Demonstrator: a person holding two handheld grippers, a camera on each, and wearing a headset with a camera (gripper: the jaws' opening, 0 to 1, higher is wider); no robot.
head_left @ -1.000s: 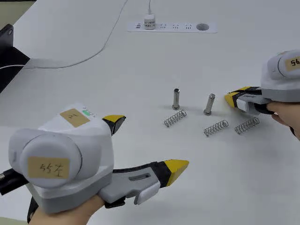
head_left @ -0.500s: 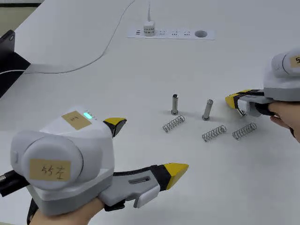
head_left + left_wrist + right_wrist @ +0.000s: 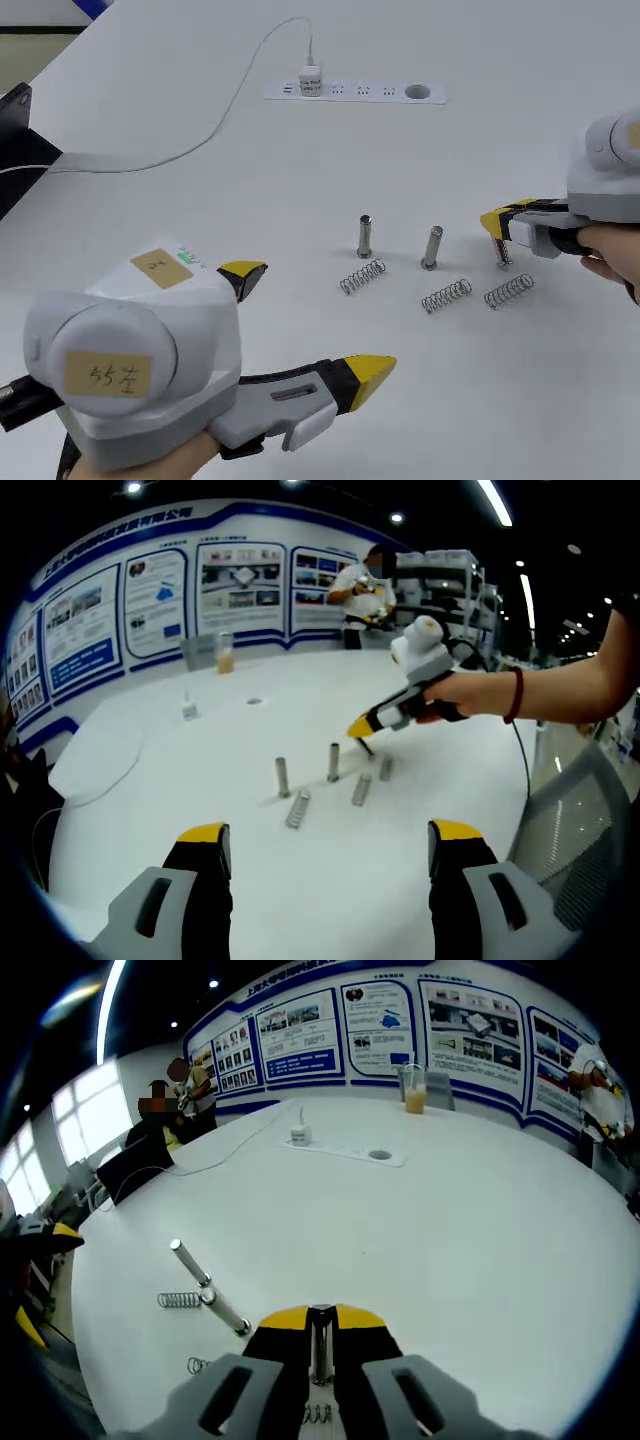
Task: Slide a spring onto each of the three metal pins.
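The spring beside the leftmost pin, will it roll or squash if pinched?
Lying on its side on the smooth table, the spring would probably roll if nudged. Its thin open coils suggest it's light and squashes easily.

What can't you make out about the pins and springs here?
Third pin, head view: its top is hidden between the right gripper's tips; whether it stands or is lifted is unclear.
Spring, right gripper view: partly cut off by that gripper's body.
Nearest spring, left gripper view: too small to count its coils.
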